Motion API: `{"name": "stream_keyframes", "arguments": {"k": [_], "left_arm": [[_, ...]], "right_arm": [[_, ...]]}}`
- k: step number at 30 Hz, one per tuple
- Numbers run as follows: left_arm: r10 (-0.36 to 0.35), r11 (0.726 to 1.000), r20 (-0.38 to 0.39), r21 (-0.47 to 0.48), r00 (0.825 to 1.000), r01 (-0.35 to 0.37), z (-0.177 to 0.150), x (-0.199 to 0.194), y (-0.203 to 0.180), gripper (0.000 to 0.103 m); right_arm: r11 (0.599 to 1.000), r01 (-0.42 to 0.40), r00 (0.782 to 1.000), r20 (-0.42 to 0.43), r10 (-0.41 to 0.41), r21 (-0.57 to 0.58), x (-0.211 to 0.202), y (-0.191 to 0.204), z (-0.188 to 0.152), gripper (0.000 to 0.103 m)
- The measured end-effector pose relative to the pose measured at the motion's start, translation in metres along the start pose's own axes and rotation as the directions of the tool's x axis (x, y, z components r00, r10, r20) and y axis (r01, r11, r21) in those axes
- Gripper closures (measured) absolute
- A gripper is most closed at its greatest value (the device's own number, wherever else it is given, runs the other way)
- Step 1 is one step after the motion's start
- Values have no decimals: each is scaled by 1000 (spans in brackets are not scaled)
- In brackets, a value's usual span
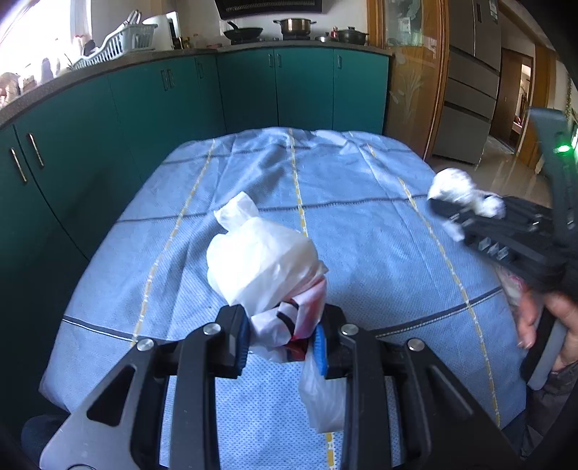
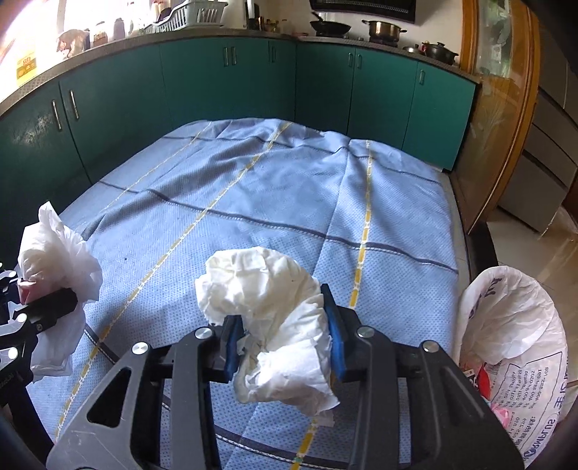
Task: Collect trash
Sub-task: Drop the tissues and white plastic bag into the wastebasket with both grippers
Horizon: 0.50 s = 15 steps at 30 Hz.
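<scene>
My left gripper (image 1: 282, 338) is shut on a crumpled white plastic bag (image 1: 262, 269) with red and black print, held above the blue tablecloth (image 1: 361, 231). It also shows in the right wrist view (image 2: 54, 264) at the far left. My right gripper (image 2: 283, 338) is shut on a crumpled white tissue (image 2: 267, 300) above the cloth. In the left wrist view the right gripper (image 1: 466, 213) is at the right with the tissue (image 1: 457, 189) at its tip. A white printed trash sack (image 2: 520, 336) stands open at the table's right edge.
The table under the blue cloth (image 2: 289, 188) is ringed by green kitchen cabinets (image 1: 180, 101). Pots (image 1: 292, 25) and a dish rack (image 1: 119, 43) sit on the counter. A wooden door frame (image 2: 505, 119) and a fridge (image 1: 469, 79) stand at the right.
</scene>
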State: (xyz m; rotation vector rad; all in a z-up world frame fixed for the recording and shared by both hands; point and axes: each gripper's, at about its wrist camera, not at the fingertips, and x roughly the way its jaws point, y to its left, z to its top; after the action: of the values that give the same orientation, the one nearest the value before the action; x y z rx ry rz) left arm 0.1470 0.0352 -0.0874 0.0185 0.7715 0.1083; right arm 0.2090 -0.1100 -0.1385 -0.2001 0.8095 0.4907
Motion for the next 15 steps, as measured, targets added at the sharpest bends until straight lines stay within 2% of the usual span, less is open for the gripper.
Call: {"name": "stream_keyframes", "arguments": {"k": [4, 6, 8, 10, 11, 13, 15], "left_arm": [[13, 1000, 77, -7, 997, -13, 14, -23, -4, 75], [11, 1000, 112, 5, 994, -11, 22, -32, -11, 75], [-18, 1000, 136, 21, 991, 15, 31, -36, -23, 75], [-44, 999, 145, 38, 988, 39, 36, -37, -36, 75], [-64, 997, 148, 51, 987, 57, 39, -36, -46, 75], [-96, 994, 155, 74, 983, 85, 44, -35, -60, 75], [-115, 989, 167, 108, 979, 98, 47, -36, -78, 75]], "right_arm": [[998, 41, 995, 89, -44, 37, -25, -17, 4, 65], [994, 60, 984, 164, -75, 95, -48, -36, 5, 65], [983, 121, 962, 229, -151, 140, -69, -54, 3, 65], [954, 223, 926, 263, -272, 201, -88, -78, -4, 65], [938, 256, 914, 258, -313, 232, -93, -89, -7, 65], [894, 333, 895, 197, -400, 301, -94, -117, -17, 65], [838, 399, 884, 85, -459, 373, -87, -148, -31, 64]]}}
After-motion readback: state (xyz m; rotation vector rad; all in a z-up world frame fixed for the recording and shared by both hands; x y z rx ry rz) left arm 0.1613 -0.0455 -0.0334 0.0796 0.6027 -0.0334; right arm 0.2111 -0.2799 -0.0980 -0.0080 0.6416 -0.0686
